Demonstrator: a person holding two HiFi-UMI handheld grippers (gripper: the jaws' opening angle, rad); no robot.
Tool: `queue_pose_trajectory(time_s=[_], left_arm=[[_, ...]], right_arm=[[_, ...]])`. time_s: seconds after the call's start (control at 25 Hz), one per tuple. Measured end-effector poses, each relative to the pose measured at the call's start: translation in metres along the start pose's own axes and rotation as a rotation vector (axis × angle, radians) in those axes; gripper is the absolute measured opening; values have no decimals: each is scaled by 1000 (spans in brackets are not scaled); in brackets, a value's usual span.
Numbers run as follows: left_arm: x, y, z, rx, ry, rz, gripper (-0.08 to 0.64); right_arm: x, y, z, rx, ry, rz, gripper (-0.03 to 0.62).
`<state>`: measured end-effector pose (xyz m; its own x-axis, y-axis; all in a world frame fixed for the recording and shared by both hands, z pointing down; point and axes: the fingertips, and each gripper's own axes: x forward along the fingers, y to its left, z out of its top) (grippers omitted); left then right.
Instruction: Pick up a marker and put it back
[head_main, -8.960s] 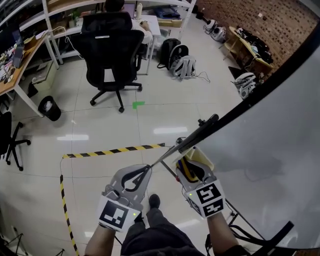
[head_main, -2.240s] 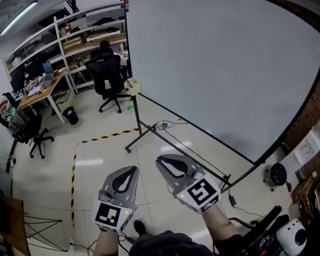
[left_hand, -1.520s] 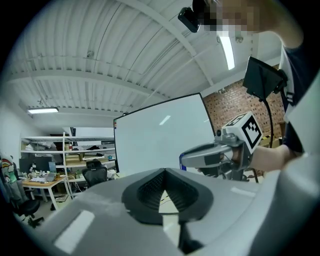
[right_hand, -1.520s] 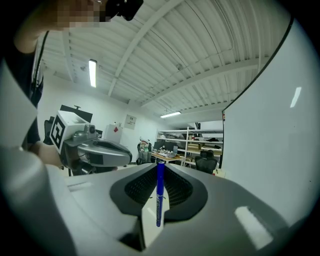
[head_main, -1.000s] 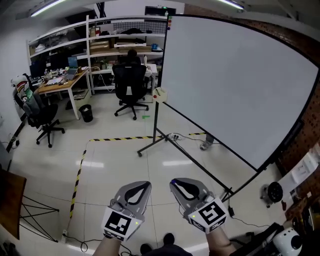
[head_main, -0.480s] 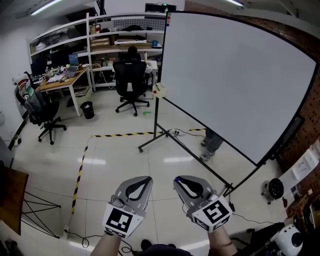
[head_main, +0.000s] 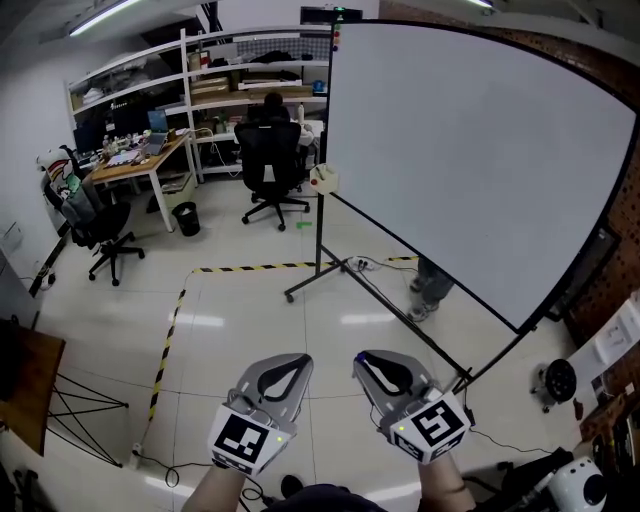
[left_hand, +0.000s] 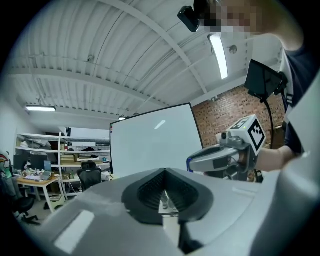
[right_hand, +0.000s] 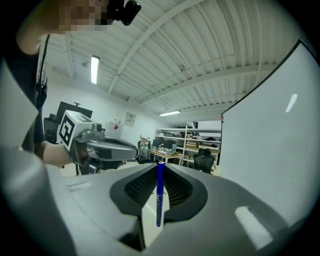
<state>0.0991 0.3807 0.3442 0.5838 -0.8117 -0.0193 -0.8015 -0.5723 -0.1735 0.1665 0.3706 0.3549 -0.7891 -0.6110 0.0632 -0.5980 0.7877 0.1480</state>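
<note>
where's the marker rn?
Right gripper view: the blue marker stands upright, clamped between the jaws of the right hand-held gripper. Head view: that gripper is bottom centre-right, beside the left hand-held gripper.

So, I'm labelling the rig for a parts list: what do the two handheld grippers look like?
Both the left gripper and right gripper have light grey, rounded shells tapering to a tip, with black ribbed pads inside. Each carries a white cube printed with black square markers and a small green light.
</note>
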Motion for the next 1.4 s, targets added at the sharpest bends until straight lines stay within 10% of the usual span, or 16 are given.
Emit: queue_pose_trajectory(time_s=[0.88, 1.4], left_arm=[[40, -21, -2, 43, 55, 93, 5], [69, 40, -13, 24, 13, 80, 5]], right_arm=[[-32, -50, -16, 33, -27, 53, 43], [25, -69, -3, -24, -31, 57, 43]])
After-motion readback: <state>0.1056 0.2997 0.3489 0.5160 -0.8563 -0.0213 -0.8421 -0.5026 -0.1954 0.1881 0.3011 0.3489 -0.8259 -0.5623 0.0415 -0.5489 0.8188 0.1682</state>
